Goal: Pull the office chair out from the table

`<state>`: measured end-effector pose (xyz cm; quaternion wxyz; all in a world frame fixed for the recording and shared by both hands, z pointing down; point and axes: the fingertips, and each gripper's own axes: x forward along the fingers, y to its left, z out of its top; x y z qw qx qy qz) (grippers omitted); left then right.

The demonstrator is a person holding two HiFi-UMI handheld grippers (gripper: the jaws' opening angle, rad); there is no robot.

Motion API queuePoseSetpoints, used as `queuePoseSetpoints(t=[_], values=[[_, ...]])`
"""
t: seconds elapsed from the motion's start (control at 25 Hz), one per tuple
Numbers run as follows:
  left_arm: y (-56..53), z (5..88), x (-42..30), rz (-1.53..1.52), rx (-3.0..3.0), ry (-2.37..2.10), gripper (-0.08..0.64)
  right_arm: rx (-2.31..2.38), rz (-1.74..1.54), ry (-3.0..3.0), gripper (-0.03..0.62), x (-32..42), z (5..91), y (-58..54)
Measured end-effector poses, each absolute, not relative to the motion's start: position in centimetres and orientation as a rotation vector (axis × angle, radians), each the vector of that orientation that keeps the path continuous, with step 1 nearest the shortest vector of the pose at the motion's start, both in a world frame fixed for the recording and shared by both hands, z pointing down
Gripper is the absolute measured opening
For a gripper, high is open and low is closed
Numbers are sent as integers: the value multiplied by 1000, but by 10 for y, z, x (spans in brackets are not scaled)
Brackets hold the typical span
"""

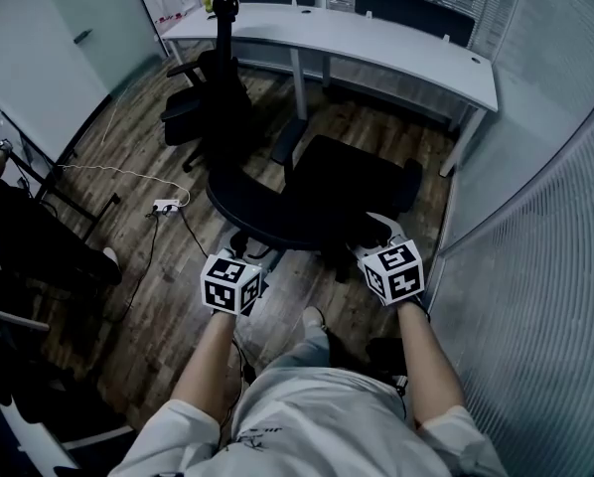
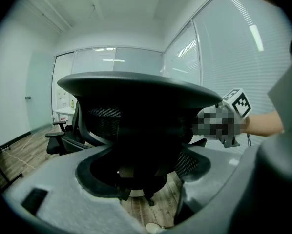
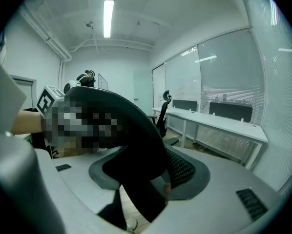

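Observation:
The black office chair [image 1: 317, 202] stands on the wood floor, apart from the long white table [image 1: 376, 43], with its back toward me. My left gripper [image 1: 241, 258] sits at the left of the backrest's top rim and my right gripper [image 1: 376, 238] at the right. In the left gripper view the dark backrest [image 2: 136, 106] fills the space between the grey jaws of the left gripper [image 2: 141, 177], which is shut on it. In the right gripper view the curved rim [image 3: 131, 135] runs through the right gripper [image 3: 148, 182], also shut on it.
A second black chair [image 1: 213, 87] stands by the table's left end. A glass wall with blinds [image 1: 545, 217] runs close along the right. A power strip with cable [image 1: 165, 207] lies on the floor at left, near a seated person [image 1: 29, 237].

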<state>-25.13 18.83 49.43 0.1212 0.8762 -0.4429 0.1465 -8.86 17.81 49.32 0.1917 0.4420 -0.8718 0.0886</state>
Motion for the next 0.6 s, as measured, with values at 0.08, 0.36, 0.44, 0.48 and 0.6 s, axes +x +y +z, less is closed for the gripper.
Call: queuePoseSetpoints(t=[0.08,0.36,0.44,0.48,0.6], values=[[188,494,-252,418,2549,-1311,322,1275,230,-2419,201,-86,493,179],[203,492,-263,399,2531,-1377,325,1400,215,-2394,201,-68,486,200],[211,492,-265,390,2532,-1375,325,1410,218,-2400,201,-67,484,211],[215,492,-266,389,2534,-1372,325,1415,221,-2405,199,-67,484,217],[227,492,-266,380,2538,-1367,324,1446,226,-2420,187,-67,482,234]])
